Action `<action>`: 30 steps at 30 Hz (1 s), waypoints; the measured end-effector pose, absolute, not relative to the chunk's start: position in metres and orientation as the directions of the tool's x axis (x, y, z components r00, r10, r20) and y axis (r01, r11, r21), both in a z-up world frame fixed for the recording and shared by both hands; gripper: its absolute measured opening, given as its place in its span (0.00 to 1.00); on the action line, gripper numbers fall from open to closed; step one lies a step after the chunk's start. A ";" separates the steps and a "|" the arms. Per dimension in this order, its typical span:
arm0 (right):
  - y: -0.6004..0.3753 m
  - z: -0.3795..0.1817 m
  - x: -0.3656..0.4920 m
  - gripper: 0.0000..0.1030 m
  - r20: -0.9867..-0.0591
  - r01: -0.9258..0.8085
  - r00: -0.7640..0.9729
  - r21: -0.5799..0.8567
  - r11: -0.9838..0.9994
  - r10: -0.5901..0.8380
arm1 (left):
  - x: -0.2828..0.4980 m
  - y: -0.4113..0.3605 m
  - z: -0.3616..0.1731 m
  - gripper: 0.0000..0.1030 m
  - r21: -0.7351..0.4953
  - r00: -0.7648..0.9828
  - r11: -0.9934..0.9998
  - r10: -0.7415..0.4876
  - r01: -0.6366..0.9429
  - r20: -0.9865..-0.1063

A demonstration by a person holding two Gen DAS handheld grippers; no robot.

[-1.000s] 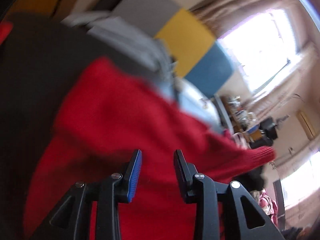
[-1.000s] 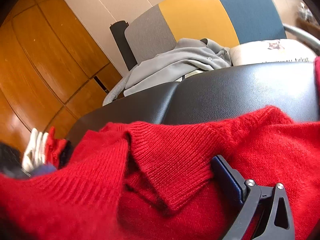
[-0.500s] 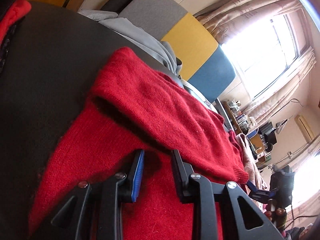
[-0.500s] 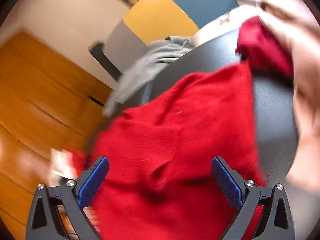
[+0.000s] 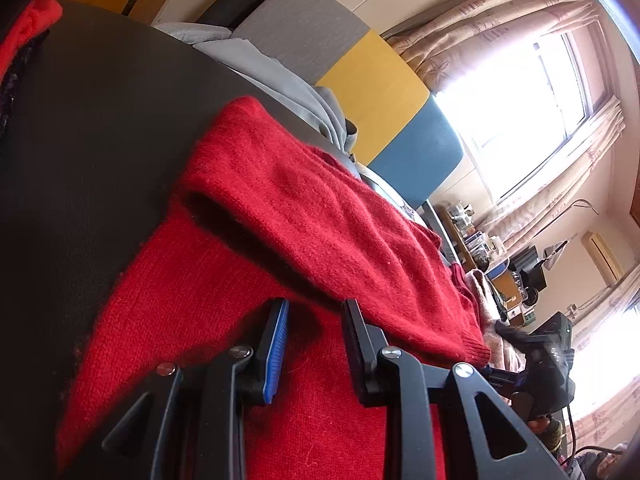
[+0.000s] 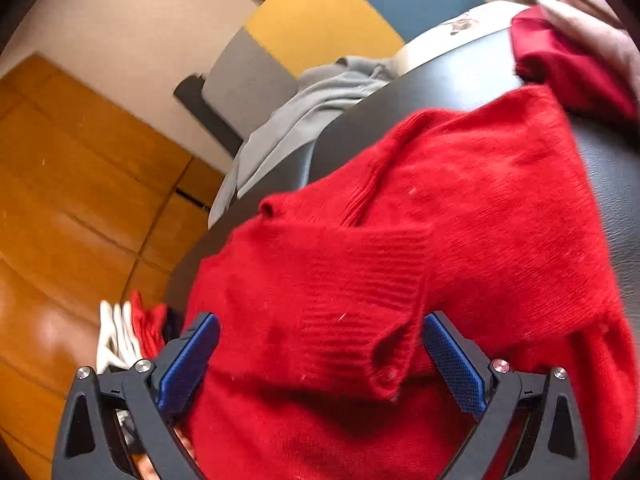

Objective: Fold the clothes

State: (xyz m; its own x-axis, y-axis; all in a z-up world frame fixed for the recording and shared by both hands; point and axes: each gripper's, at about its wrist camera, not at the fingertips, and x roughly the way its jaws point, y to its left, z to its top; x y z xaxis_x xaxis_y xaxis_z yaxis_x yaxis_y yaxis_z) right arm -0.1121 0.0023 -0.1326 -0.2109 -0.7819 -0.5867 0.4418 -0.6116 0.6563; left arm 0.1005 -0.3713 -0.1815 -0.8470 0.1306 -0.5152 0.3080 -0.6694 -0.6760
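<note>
Both tongs (image 5: 314,306) (image 6: 320,334) over red sweater (image 6: 460,216)

- Dark, leather-like padded surface (image 5: 100,128) fills the foreground.
- Behind it stands a backrest panelled in grey (image 5: 304,36), yellow (image 5: 376,88) and blue (image 5: 420,156).
- Bright window (image 5: 516,92) with patterned beige curtains (image 5: 476,24); strong daylight.
- Cream wall (image 6: 132,28).
- Orange wood panelling (image 6: 80,184).
- Cluttered shelf (image 5: 472,236), far right; contents too small to tell.
</note>
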 end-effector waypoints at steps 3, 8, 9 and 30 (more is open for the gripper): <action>0.005 -0.135 -0.118 0.11 -0.650 0.407 -0.216 0.618 -0.672 -0.728 | 0.101 -0.372 -0.182 0.26 -0.687 -0.852 -0.662 0.139 0.299 -0.505; -0.013 -0.121 -0.117 0.11 -0.739 0.496 -0.214 0.481 -0.723 -0.639 | 0.101 -0.373 -0.178 0.28 -0.705 -0.844 -0.653 0.186 0.277 -0.503; -0.018 -0.110 -0.114 0.10 -0.740 0.531 -0.215 0.458 -0.713 -0.637 | 0.102 -0.372 -0.177 0.31 -0.712 -0.843 -0.654 0.211 0.254 -0.495; -0.067 0.149 -0.090 0.09 -0.402 0.844 -0.295 0.315 -0.433 -0.867 | 0.057 -0.407 -0.149 0.36 -0.644 -0.834 -0.651 0.029 0.402 -0.551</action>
State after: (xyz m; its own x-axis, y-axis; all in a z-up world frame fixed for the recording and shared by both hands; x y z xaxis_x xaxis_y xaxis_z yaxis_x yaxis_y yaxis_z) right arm -0.0904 -0.0674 0.1492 -0.2949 -0.8670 -0.4018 0.8442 -0.4333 0.3154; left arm 0.0574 -0.4067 -0.1487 -0.8342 0.0295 -0.5506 0.4021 -0.6508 -0.6440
